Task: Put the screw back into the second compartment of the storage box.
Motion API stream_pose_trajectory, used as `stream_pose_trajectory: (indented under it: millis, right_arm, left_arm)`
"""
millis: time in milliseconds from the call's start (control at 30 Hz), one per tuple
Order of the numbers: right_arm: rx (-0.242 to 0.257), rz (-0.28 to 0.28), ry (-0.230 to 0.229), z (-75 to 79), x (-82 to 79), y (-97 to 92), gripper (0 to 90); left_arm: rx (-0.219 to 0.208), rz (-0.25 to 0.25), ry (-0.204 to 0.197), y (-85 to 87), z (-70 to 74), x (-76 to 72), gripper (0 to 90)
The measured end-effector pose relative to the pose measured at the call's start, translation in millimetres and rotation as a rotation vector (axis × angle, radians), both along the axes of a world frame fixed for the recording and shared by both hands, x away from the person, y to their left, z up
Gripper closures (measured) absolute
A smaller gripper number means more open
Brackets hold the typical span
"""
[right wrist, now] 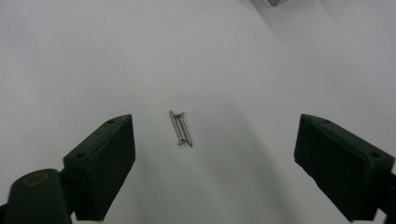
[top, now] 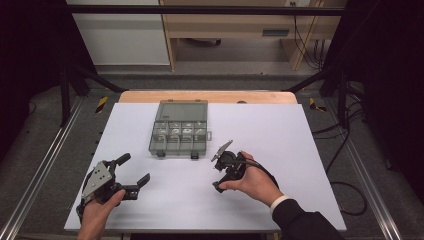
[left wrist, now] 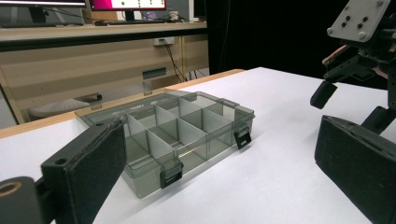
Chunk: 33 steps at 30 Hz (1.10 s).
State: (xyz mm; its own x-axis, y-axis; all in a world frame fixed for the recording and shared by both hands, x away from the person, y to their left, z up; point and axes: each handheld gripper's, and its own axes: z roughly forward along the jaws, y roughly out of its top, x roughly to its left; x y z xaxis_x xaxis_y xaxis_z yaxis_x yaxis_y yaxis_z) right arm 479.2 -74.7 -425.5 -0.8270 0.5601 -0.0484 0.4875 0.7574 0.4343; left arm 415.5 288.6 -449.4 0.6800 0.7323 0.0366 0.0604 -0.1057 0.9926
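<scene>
A grey see-through compartment box (top: 177, 131) stands at the middle of the white table top, its lid folded back flat behind it and two black latches at its front. From the left gripper view the box (left wrist: 173, 135) is straight ahead, its dividers visible. My left gripper (top: 134, 169) rests open at the front left, nothing between its fingers. My right gripper (top: 218, 176) points down at the table just right of the box. Its jaws are open, and two small screws (right wrist: 181, 128) lie side by side on the white surface between them, untouched.
The white board (top: 280, 150) covers a wooden table. My right gripper (left wrist: 350, 105) also appears at the far right of the left gripper view. Black frame rails run along both sides, and a wooden desk (top: 235, 25) stands beyond.
</scene>
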Motion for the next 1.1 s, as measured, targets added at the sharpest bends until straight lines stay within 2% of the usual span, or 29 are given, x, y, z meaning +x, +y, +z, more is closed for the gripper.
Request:
stream_pose_trajectory:
  millis: [133,333,600,833,900,1100]
  right_arm:
    - [0.002,0.013,0.017,-1.5,-1.6,1.0,13.7]
    - [-0.002,0.017,0.017,-3.9,-1.4,2.4,18.0]
    - [-0.011,0.041,0.021,-2.8,-0.5,7.1,33.9]
    - [-0.039,0.062,0.017,-6.9,-0.2,10.3,52.1]
    - [-0.041,0.053,0.028,-8.2,0.0,10.1,57.4]
    - [-0.033,0.052,0.04,-12.9,1.7,10.7,66.0]
  left_arm:
    - [-0.003,0.0,-0.001,0.0,0.2,-0.2,2.2]
    - [-0.003,-0.003,-0.003,-0.3,0.4,-0.4,2.2]
    - [-0.001,-0.005,-0.003,0.0,0.5,-0.4,2.2]
    - [-0.007,-0.004,-0.003,0.1,0.5,-0.3,2.2]
    - [-0.002,-0.005,-0.003,0.2,0.5,-0.3,2.2]
    - [0.001,-0.006,-0.004,0.0,0.6,-0.3,2.2]
